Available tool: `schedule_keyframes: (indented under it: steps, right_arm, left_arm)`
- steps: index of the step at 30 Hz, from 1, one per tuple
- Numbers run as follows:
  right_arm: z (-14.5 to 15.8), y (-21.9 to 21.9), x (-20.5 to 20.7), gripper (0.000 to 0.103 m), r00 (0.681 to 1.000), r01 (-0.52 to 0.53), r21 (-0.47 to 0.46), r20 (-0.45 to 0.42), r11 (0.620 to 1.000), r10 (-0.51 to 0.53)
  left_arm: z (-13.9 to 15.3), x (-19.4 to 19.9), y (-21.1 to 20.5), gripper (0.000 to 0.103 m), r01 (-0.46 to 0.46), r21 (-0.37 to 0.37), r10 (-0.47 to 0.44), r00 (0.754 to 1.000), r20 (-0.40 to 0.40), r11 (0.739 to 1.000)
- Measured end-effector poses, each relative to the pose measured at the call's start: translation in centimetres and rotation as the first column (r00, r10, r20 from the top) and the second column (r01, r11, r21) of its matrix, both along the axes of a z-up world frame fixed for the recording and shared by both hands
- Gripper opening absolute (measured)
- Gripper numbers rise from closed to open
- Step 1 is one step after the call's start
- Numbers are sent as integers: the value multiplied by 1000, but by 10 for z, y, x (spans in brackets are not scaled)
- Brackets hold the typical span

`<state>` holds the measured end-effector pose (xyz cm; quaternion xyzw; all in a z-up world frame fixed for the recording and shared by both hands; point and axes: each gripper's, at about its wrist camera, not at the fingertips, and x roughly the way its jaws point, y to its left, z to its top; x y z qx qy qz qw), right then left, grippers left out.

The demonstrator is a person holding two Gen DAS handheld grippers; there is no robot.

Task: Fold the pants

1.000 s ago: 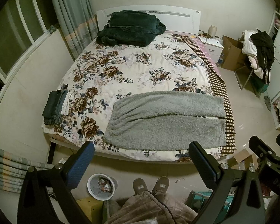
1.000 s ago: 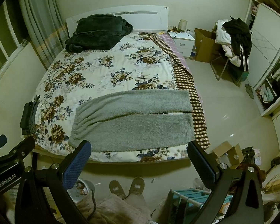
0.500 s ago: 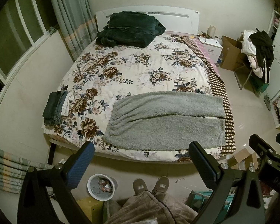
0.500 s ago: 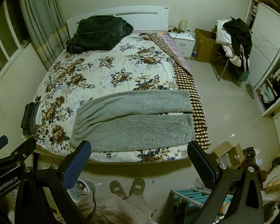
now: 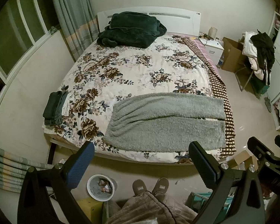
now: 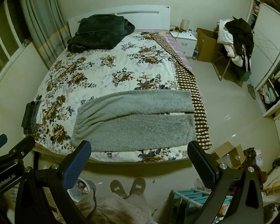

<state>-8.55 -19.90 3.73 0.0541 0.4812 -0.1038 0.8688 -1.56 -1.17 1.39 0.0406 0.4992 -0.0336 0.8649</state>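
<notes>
Grey fleece pants [image 5: 168, 121] [image 6: 136, 121] lie flat across the foot of the flowered bed, waist to the left, both legs side by side running right. My left gripper [image 5: 141, 156] hangs open in the air before the bed's near edge, holding nothing. My right gripper [image 6: 139, 156] is open too, at the same height, above the floor in front of the pants. Neither touches the cloth.
A dark green blanket [image 5: 130, 29] sits at the headboard. Folded clothes [image 5: 56, 108] are stacked at the bed's left edge. The person's slippered feet [image 5: 149, 185] stand by a white bin [image 5: 100, 186]. A chair piled with clothes [image 6: 235, 37], a cardboard box [image 6: 207, 44] and a nightstand [image 6: 186, 41] stand right.
Both views have crept slightly nearer to the bed. The pants have not moved and both grippers stay open.
</notes>
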Motion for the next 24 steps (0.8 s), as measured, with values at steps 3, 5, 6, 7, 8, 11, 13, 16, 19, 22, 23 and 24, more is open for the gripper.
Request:
schedule_keyframes:
  steps: [3, 5, 6, 7, 8, 11, 13, 16, 19, 22, 23, 24]
  right_arm:
    - [1, 9, 6, 103, 1000, 2, 5, -8, 1000, -2]
    - [1, 10, 8, 103, 1000, 4, 9, -12, 1000, -4]
    - [-2, 8, 9, 103, 1000, 6, 9, -8, 1000, -6]
    - [-7, 6, 12, 103, 1000, 11, 9, -4, 1000, -11]
    - [-14, 0, 16, 103, 1000, 17, 9, 2, 1000, -17]
    - [-26, -15, 31, 103, 999, 43, 6, 23, 999, -43]
    - [-35, -28, 47, 103, 997, 67, 12, 37, 998, -67]
    - [-54, -56, 79, 103, 994, 95, 9, 57, 995, -96]
    - [-73, -78, 118, 103, 994, 101, 14, 49, 995, -102]
    - [-102, -99, 160, 103, 993, 117, -9, 30, 993, -117]
    - [-112, -105, 175, 103, 992, 127, -11, 15, 992, -126]
    - [-123, -112, 191, 103, 991, 137, -9, -1, 990, -137]
  left_arm:
    - [0, -1, 0, 103, 0, -1, 0, 1000, 0, 1000]
    - [1, -1, -1, 103, 1, 0, -1, 1000, -2, 1000]
    - [2, 1, -2, 103, 0, 1, 0, 1000, -2, 1000]
    - [2, 0, -2, 103, -2, 2, 2, 1000, 5, 1000]
    - [3, 2, -3, 103, -8, 7, 7, 1000, 20, 1000]
    - [-3, 21, -9, 103, -34, 16, 33, 998, 46, 999]
    - [-14, 42, -18, 103, -57, 27, 55, 996, 65, 998]
    - [-27, 68, -29, 103, -93, 51, 86, 990, 114, 994]
    - [-45, 95, -37, 103, -119, 76, 108, 985, 134, 990]
    - [-70, 129, -45, 103, -120, 92, 110, 988, 108, 989]
    - [-78, 138, -46, 103, -119, 94, 110, 989, 101, 988]
    - [-87, 149, -49, 103, -117, 102, 107, 990, 91, 988]
